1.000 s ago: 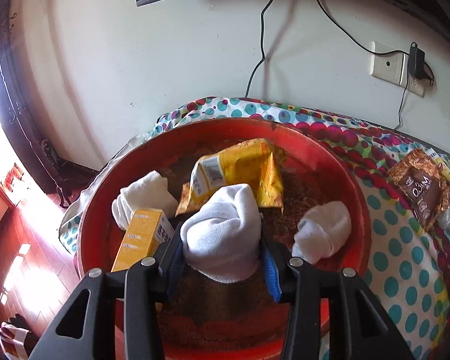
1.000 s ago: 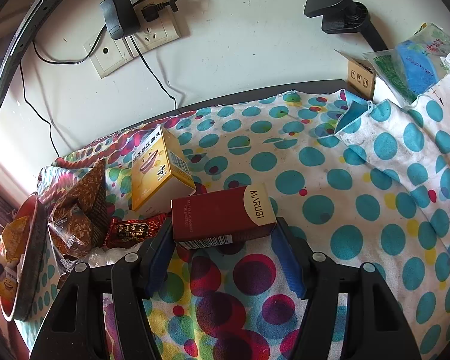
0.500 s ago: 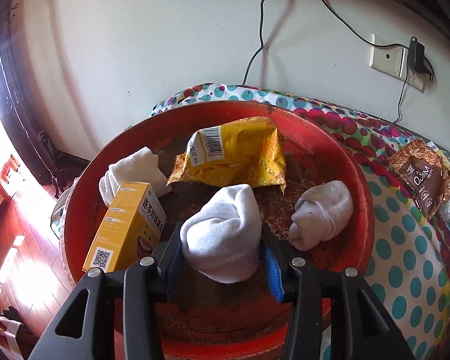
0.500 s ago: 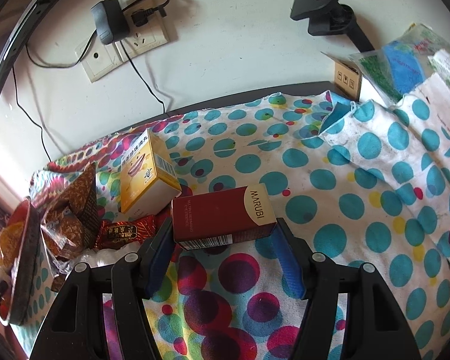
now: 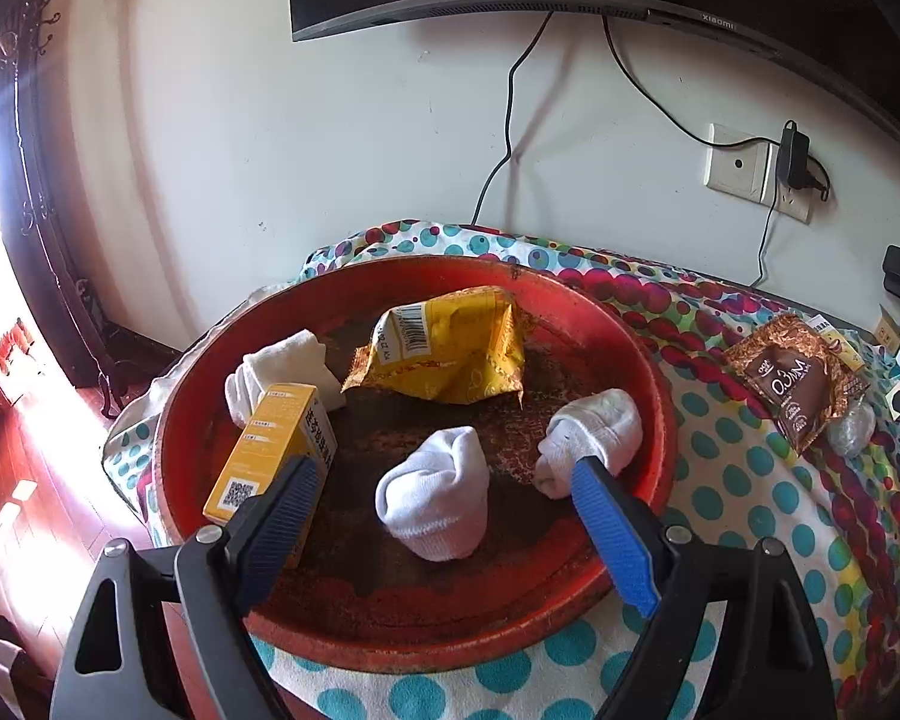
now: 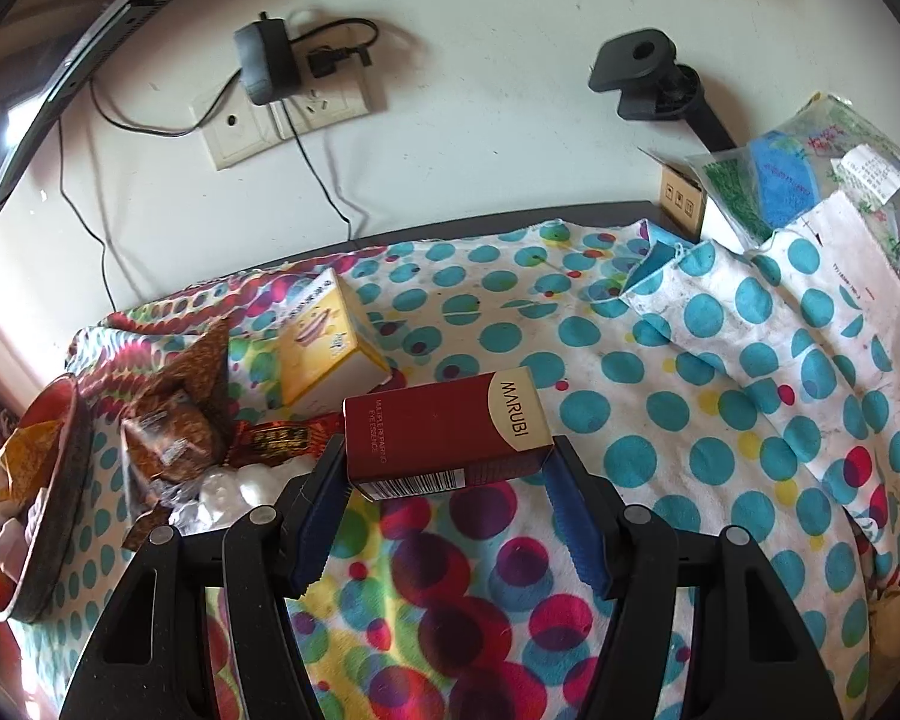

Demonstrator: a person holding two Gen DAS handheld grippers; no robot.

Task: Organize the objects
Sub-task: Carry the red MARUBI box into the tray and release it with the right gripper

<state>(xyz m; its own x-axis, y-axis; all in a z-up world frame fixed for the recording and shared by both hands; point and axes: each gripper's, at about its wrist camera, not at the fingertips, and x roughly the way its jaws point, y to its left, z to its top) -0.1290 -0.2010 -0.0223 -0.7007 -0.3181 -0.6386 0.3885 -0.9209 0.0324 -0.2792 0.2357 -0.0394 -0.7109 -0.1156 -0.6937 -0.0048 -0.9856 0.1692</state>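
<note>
White knitted sock roll (image 5: 435,501) stands free in rusty red round tray (image 5: 660,396), left gripper (image 5: 444,516) spread wide. Right gripper (image 6: 444,498) clamps glossy maroon carton (image 6: 444,435), long axis left-right.

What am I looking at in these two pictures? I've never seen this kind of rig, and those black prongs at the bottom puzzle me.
No robot here: a person holds a two-finger gripper in each hand, and a fisheye camera on each one looks forward along its fingers. The black prongs are those fingers.

The left wrist view shows the left gripper, open, over a red tray on a dotted cloth. A rolled white sock sits in the tray between the fingers, untouched, along with two more socks, a yellow box and a yellow packet.

The right wrist view shows the right gripper, shut on a red MARUBI box above the same cloth. Beside it lie another yellow box and brown snack packets.
</note>
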